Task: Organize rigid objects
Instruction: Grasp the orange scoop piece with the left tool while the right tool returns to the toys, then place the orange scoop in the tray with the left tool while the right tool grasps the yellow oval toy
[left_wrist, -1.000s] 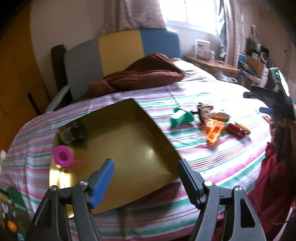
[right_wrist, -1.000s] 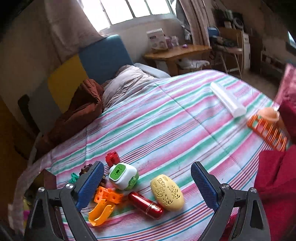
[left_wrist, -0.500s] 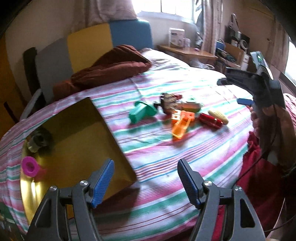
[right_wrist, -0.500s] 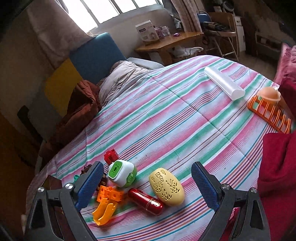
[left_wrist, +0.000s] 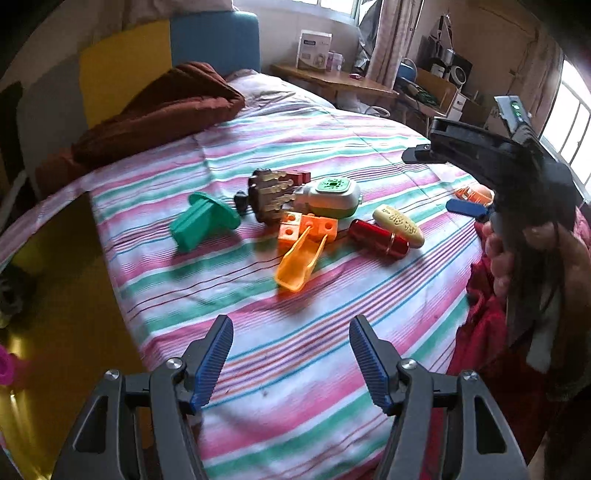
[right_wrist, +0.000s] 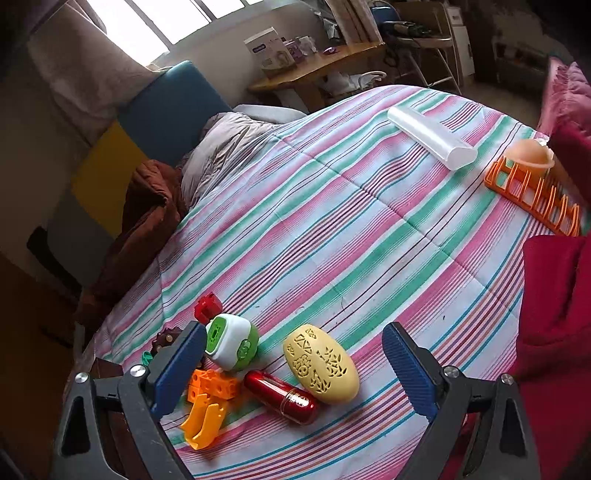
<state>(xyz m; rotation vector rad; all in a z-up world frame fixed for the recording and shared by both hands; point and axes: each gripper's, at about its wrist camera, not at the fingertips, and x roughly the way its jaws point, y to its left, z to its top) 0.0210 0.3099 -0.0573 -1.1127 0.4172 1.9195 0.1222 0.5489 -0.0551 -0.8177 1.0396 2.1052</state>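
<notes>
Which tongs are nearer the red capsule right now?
Right. The right tongs hang open just over the red capsule, which lies low between their pads. The left tongs, open and empty, sit further back, bare striped bedspread between them and the capsule.

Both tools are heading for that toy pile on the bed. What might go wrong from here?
1. The toys are packed tight: the red capsule touches the yellow case, so closing on one may knock the other away.
2. The orange scoop leans on the orange blocks; lifting either could drag both.
3. The left tool and right tool, both open, aim at one pile and may collide.
</notes>
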